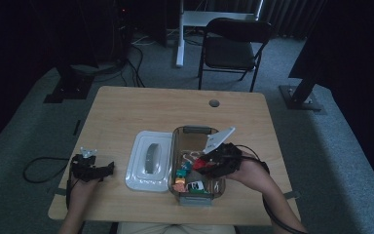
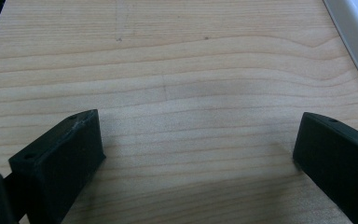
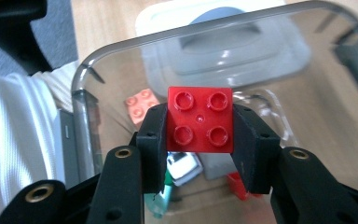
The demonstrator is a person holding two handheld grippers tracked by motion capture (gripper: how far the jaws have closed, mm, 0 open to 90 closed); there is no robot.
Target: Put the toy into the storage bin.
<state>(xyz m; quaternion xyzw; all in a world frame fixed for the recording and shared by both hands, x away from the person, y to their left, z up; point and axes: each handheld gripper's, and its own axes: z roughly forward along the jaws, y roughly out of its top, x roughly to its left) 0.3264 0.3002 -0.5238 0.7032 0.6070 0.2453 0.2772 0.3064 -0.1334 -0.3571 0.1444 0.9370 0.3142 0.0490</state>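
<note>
my right gripper [image 3: 199, 128] clamps a red brick [image 3: 200, 120] by two opposite sides — held above the clear bin [image 3: 81, 84], studs facing the gripper's camera. the brick is square, two by two studs — no long axis. my left gripper [image 2: 196, 144] rests over bare table [image 2: 182, 60], jaws wide apart, empty.
</note>
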